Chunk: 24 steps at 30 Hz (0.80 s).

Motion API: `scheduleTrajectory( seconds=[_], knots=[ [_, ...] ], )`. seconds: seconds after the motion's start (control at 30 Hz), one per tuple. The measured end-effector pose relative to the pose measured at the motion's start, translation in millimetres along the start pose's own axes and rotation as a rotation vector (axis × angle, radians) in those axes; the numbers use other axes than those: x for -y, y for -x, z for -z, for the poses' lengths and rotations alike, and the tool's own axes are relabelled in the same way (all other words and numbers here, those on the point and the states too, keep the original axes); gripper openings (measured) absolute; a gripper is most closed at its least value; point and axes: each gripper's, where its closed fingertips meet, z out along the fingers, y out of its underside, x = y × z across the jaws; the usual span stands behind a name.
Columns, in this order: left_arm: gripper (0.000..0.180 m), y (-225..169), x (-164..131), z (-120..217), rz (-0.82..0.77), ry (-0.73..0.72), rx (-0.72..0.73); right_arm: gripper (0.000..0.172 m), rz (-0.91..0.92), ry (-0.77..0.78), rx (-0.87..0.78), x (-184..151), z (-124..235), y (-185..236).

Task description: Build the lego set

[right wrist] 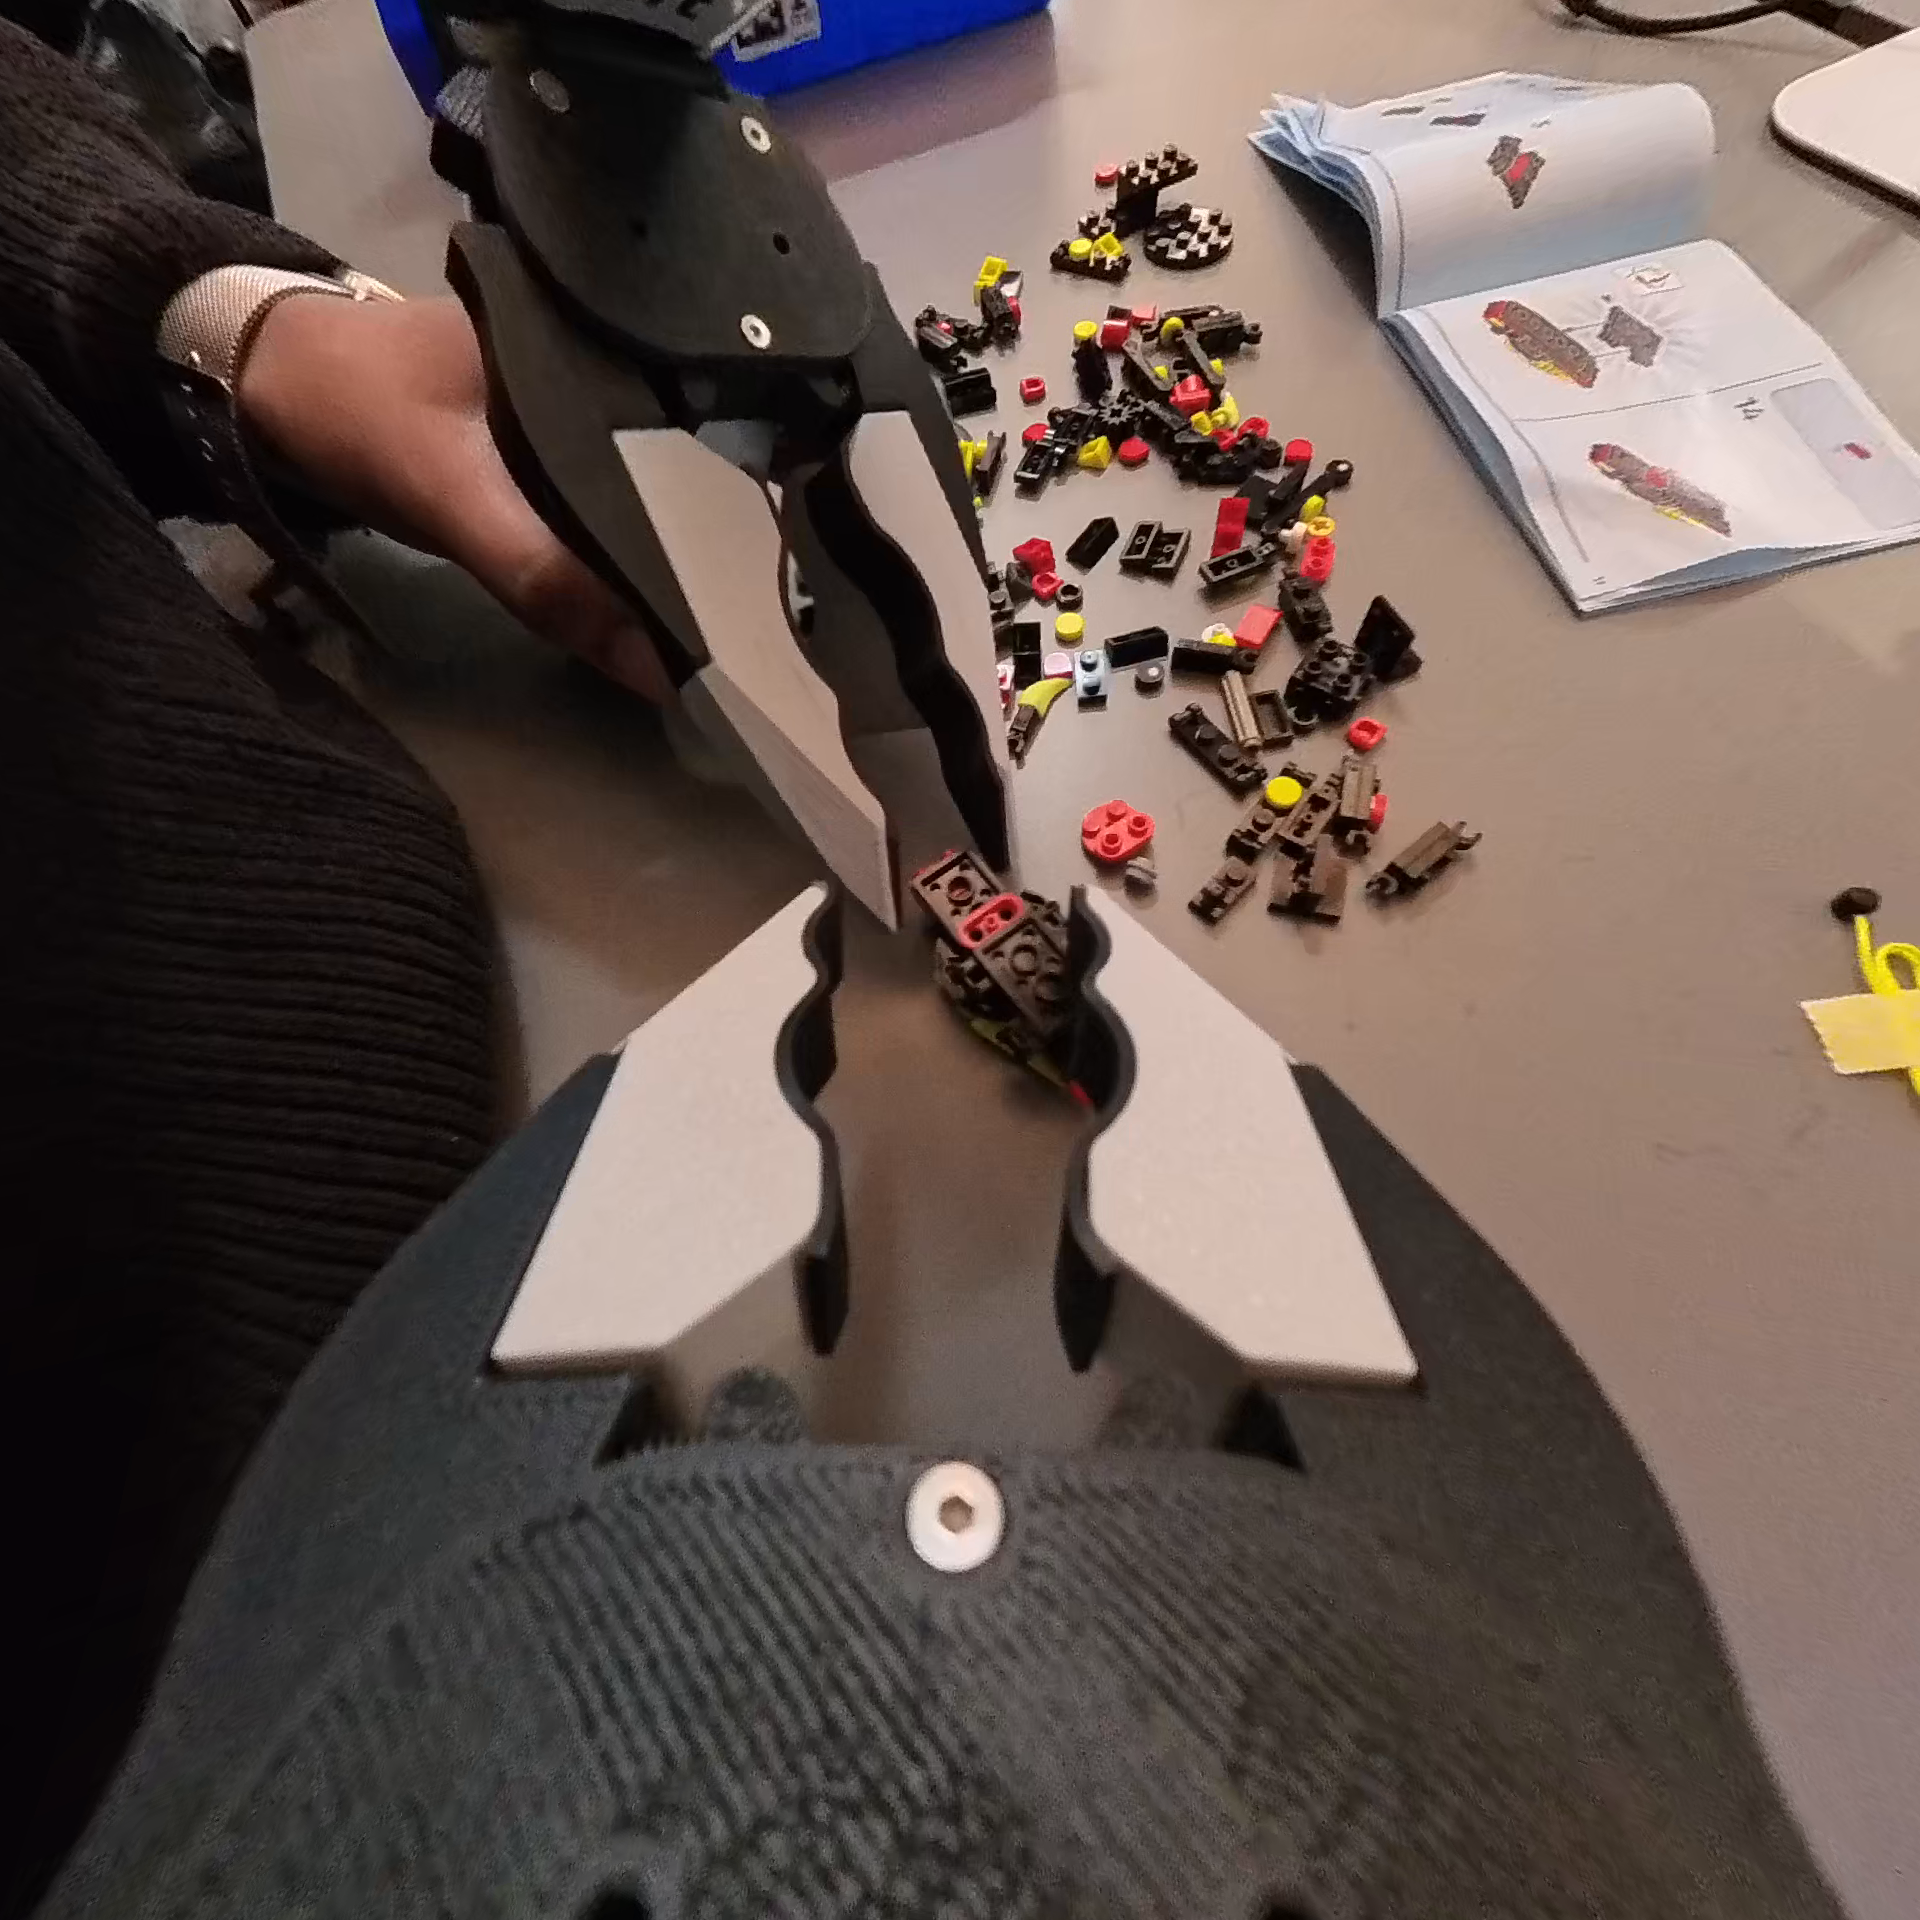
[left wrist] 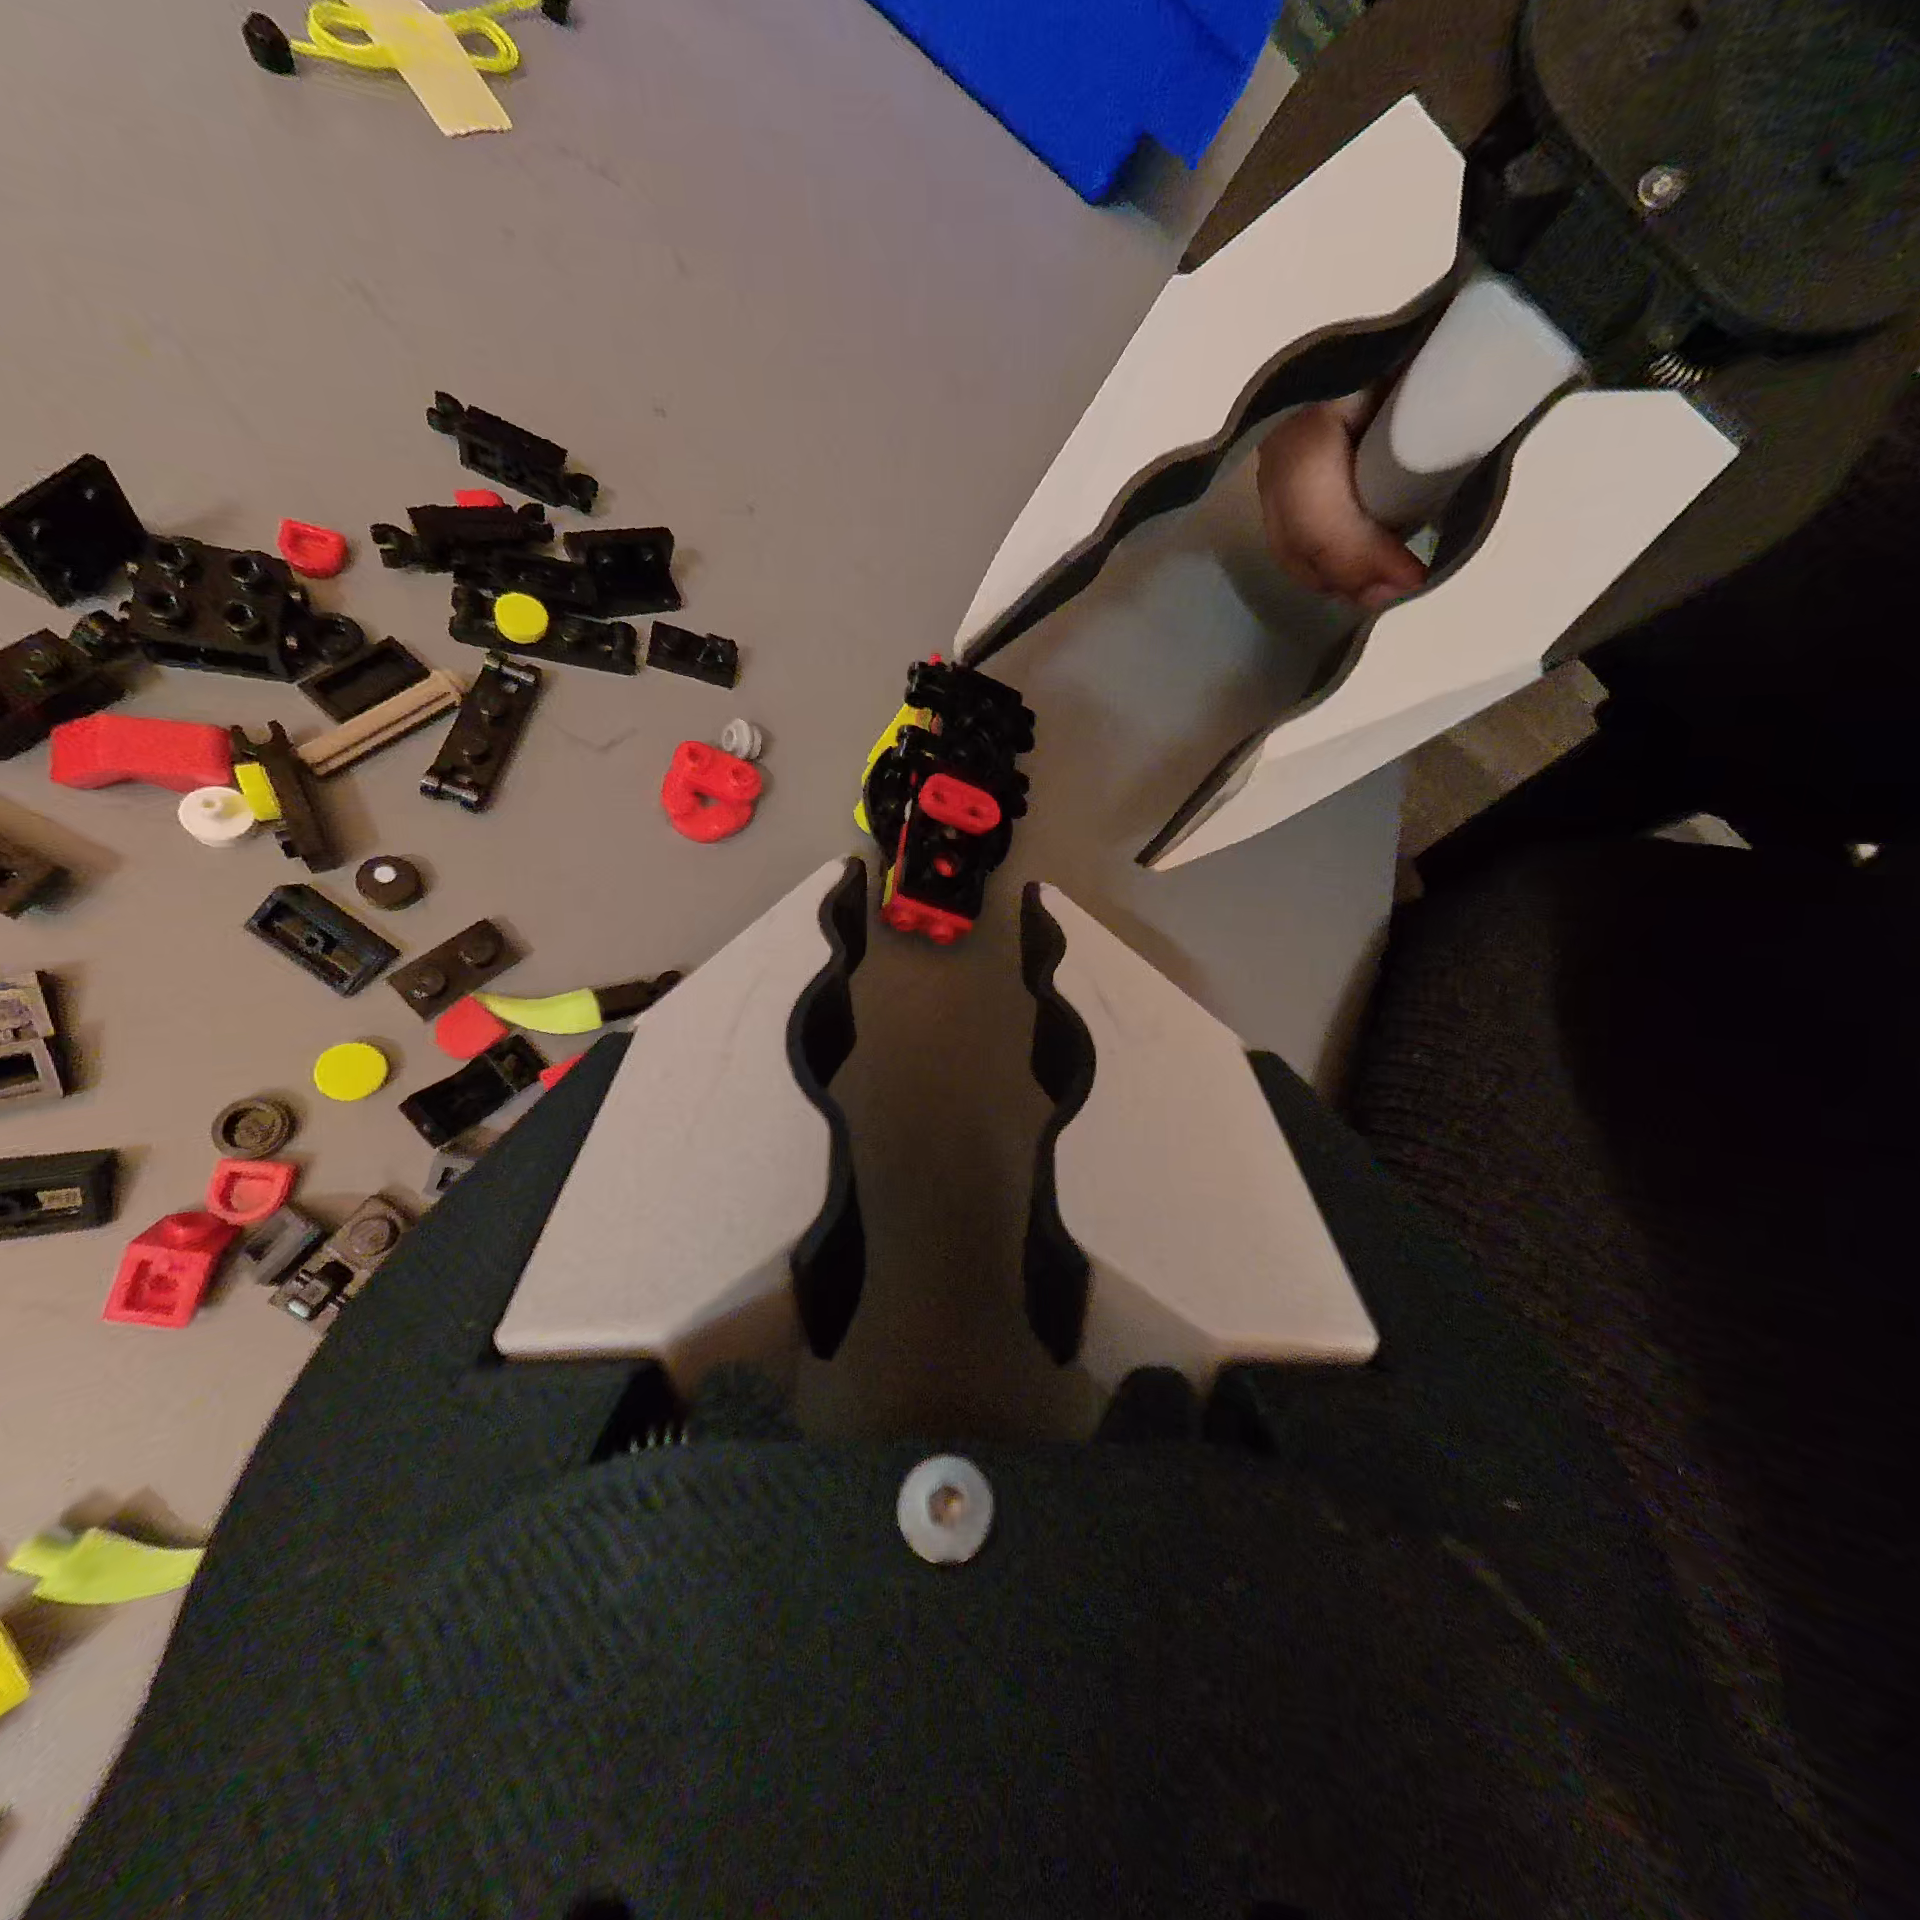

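Observation:
A small built model of black, red and yellow bricks (left wrist: pixel 945 810) lies on the grey table (left wrist: pixel 779 312). My left gripper (left wrist: pixel 943 883) is open. The model's near end sits just between its tips, with a gap to each pad. My right gripper (left wrist: pixel 1060 753) comes in from the upper right, open, with one fingertip (left wrist: pixel 971 649) by the model's far end. In the right wrist view the model (right wrist: pixel 997 966) lies between the wide-open fingers of my right gripper (right wrist: pixel 951 899), against the right finger (right wrist: pixel 1091 935). My left gripper (right wrist: pixel 945 888) reaches down from the upper left, its tips on either side of the model's black end.
Several loose black, red and yellow bricks (left wrist: pixel 312 644) are scattered left of the model; they also show in the right wrist view (right wrist: pixel 1195 468). An open instruction booklet (right wrist: pixel 1610 364) lies far right. A blue bin (left wrist: pixel 1091 83) stands at the back. A yellow cord with tape (right wrist: pixel 1870 997) lies right. A person's hand (right wrist: pixel 395 416) and dark sleeve are at left. The grippers are tip to tip, or close to it.

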Motion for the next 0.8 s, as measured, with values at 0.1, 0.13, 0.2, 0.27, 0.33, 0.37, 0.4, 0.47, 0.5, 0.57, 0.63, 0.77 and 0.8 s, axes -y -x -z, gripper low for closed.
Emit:
scheduleTrajectory(
  seconds=[0.1, 0.13, 0.2, 0.27, 0.33, 0.37, 0.4, 0.47, 0.5, 0.57, 0.63, 0.77, 0.8],
  knots=[
    [0.029, 0.5, 0.7, 1.6, 0.021, -0.008, -0.018, 0.041, -0.032, -0.016, 0.006, 1.3, -0.1, -4.3],
    [0.029, 0.8, 0.9, 2.1, 0.031, -0.010, -0.025, 0.041, -0.041, -0.021, 0.007, 1.8, -0.2, -5.9],
    [0.030, 1.7, 0.1, 2.6, 0.050, -0.008, -0.039, 0.040, -0.058, -0.032, 0.008, 2.9, -0.7, -8.9],
    [0.031, 2.7, -0.1, 3.2, 0.070, -0.008, -0.053, 0.040, -0.071, -0.046, 0.008, 4.7, -1.4, -11.7],
    [0.031, 2.8, 0.5, 3.9, 0.086, -0.013, -0.067, 0.040, -0.084, -0.058, 0.009, 6.4, -2.0, -14.3],
    [0.031, 2.8, 0.7, 4.1, 0.091, -0.015, -0.072, 0.040, -0.090, -0.064, 0.011, 7.2, -2.3, -15.2],
    [0.031, 2.8, 0.7, 4.2, 0.092, -0.015, -0.074, 0.040, -0.097, -0.069, 0.012, 7.8, -2.5, -16.0],
    [0.031, 2.6, 0.4, 4.4, 0.090, -0.014, -0.073, 0.040, -0.111, -0.072, 0.016, 7.8, -3.0, -17.2],
    [0.031, 2.5, 0.1, 4.4, 0.089, -0.013, -0.072, 0.040, -0.115, -0.070, 0.016, 7.0, -3.3, -17.9],
    [0.031, 2.3, -0.4, 4.5, 0.085, -0.011, -0.070, 0.044, -0.122, -0.054, 0.028, 3.5, -3.9, -17.5],
    [0.031, 2.4, -0.4, 4.4, 0.083, -0.009, -0.068, 0.052, -0.112, -0.024, 0.055, -2.2, -4.1, -14.2],
    [0.030, 2.7, -0.7, 4.3, 0.079, -0.006, -0.063, 0.052, -0.044, 0.029, 0.029, -11.9, -1.9, -16.0],
    [0.030, 2.9, -0.9, 4.1, 0.077, -0.005, -0.059, 0.052, -0.046, 0.033, 0.032, -13.0, -1.9, -15.5]
  ],
)
